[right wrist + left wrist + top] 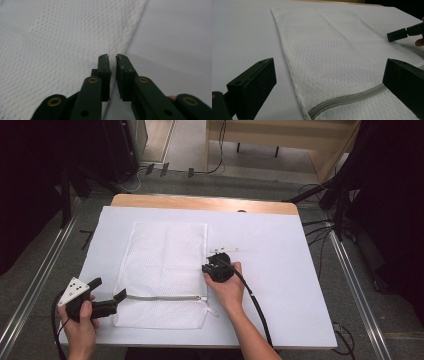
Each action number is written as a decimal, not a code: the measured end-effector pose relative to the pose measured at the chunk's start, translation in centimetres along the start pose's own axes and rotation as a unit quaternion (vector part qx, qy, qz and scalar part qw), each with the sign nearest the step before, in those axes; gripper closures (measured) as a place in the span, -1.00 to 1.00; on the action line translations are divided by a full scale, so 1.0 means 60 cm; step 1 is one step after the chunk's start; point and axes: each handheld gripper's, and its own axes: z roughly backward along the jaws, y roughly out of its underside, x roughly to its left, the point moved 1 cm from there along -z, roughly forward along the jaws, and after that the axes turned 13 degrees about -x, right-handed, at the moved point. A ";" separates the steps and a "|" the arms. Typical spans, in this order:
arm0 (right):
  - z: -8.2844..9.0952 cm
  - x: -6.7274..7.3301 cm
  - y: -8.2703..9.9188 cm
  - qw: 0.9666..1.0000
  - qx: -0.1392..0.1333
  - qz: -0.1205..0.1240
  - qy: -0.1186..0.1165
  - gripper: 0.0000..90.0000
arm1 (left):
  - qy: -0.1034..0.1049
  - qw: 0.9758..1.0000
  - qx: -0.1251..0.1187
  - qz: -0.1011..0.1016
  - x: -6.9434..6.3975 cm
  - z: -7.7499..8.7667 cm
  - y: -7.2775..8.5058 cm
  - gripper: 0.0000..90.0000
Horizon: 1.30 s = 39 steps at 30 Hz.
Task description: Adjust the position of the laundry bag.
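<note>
High view: white mesh laundry bag [165,272] at desk [280,270] centre, right gripper [216,266] at its 3 o'clock edge | Left gripper view: left gripper [329,87] fingers wide open, empty, straddling zipper [347,98] | Right gripper view: fingers nearly closed at the bag's edge, pinch unclear; thin mesh may slip out.

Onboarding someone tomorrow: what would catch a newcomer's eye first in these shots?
First, the white mesh laundry bag lying flat on the white table cover, with its grey zipper running across the end nearest the person. Next, the left gripper at the zipper's left end, jaws wide apart. The right gripper sits at the bag's right edge, jaws nearly together with the bag's edge at their tips.
</note>
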 end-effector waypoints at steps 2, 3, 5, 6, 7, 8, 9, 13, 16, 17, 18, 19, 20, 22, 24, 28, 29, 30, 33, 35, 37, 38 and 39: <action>0.004 0.000 -0.001 1.000 -0.003 0.005 0.000 1.00 | 0.002 1.000 0.000 -0.001 -0.001 0.000 0.000 -1.00; 0.004 0.000 -0.001 1.000 -0.003 0.005 0.000 1.00 | 0.003 1.000 0.000 -0.002 -0.001 0.000 0.000 -1.00; 0.012 -0.001 -0.003 1.000 -0.010 0.017 -0.008 1.00 | 0.003 1.000 0.001 -0.002 -0.002 0.001 0.000 -1.00; 0.014 -0.002 -0.004 1.000 -0.009 0.019 -0.010 1.00 | 0.003 1.000 0.001 -0.001 -0.002 0.000 0.000 -1.00; 0.017 -0.002 -0.005 1.000 -0.012 0.021 -0.010 1.00 | 0.003 1.000 0.001 -0.001 -0.002 0.000 0.000 -1.00; 0.021 -0.003 -0.006 1.000 -0.011 0.025 -0.010 1.00 | 0.005 1.000 0.001 -0.001 -0.003 0.000 0.001 -1.00; 0.021 -0.003 -0.006 1.000 -0.011 0.025 -0.010 1.00 | 0.005 1.000 0.001 -0.001 -0.003 0.000 0.001 -1.00; 0.033 -0.010 -0.008 0.999 -0.013 0.031 -0.013 1.00 | 0.005 1.000 0.002 -0.002 -0.004 0.001 0.001 -1.00; 0.044 -0.024 -0.008 0.999 -0.015 0.035 -0.009 1.00 | 0.006 1.000 0.001 0.000 -0.004 0.000 0.001 -1.00; 0.049 -0.031 -0.008 0.999 -0.013 0.035 -0.006 1.00 | 0.007 1.000 0.000 0.001 -0.005 0.000 0.001 -1.00; 0.052 -0.035 -0.008 0.999 -0.014 0.036 -0.005 1.00 | 0.008 1.000 0.000 0.001 -0.005 -0.001 0.001 -1.00; 0.062 -0.049 -0.008 0.999 -0.015 0.039 -0.002 1.00 | 0.007 1.000 0.000 0.001 -0.006 -0.001 0.001 -1.00; 0.065 -0.054 -0.008 0.999 -0.016 0.039 -0.001 1.00 | 0.007 1.000 0.000 0.002 -0.007 -0.001 0.001 -1.00; 0.070 -0.061 -0.009 0.999 -0.016 0.038 -0.001 1.00 | 0.009 1.000 0.002 0.002 -0.007 -0.001 0.001 -1.00; 0.082 -0.079 -0.011 0.999 -0.018 0.035 0.006 1.00 | 0.011 1.000 0.001 0.003 -0.008 -0.001 0.001 -1.00; 0.097 -0.102 -0.014 0.999 -0.022 0.034 0.014 1.00 | 0.011 1.000 0.003 0.001 -0.011 -0.002 0.002 -1.00; 0.097 -0.102 -0.014 0.999 -0.022 0.034 0.014 1.00 | 0.011 1.000 0.003 0.001 -0.011 -0.002 0.002 -1.00; 0.100 -0.108 -0.015 0.999 -0.023 0.033 0.016 1.00 | 0.011 1.000 0.004 0.002 -0.011 -0.002 0.002 -1.00; 0.107 -0.123 -0.017 0.999 -0.024 0.033 0.020 1.00 | 0.013 1.000 0.004 0.002 -0.013 -0.003 0.003 -1.00; 0.112 -0.132 -0.019 0.999 -0.024 0.040 0.024 1.00 | 0.014 1.000 0.004 0.002 -0.014 -0.003 0.003 -1.00; 0.116 -0.144 -0.022 0.998 -0.026 0.041 0.031 1.00 | 0.015 1.000 0.005 0.002 -0.015 -0.004 0.004 -1.00; 0.116 -0.144 -0.022 0.998 -0.026 0.041 0.031 1.00 | 0.015 1.000 0.005 0.002 -0.015 -0.004 0.004 -1.00; 0.116 -0.147 -0.023 0.998 -0.026 0.040 0.032 1.00 | 0.017 1.000 0.007 0.001 -0.015 -0.003 0.004 -1.00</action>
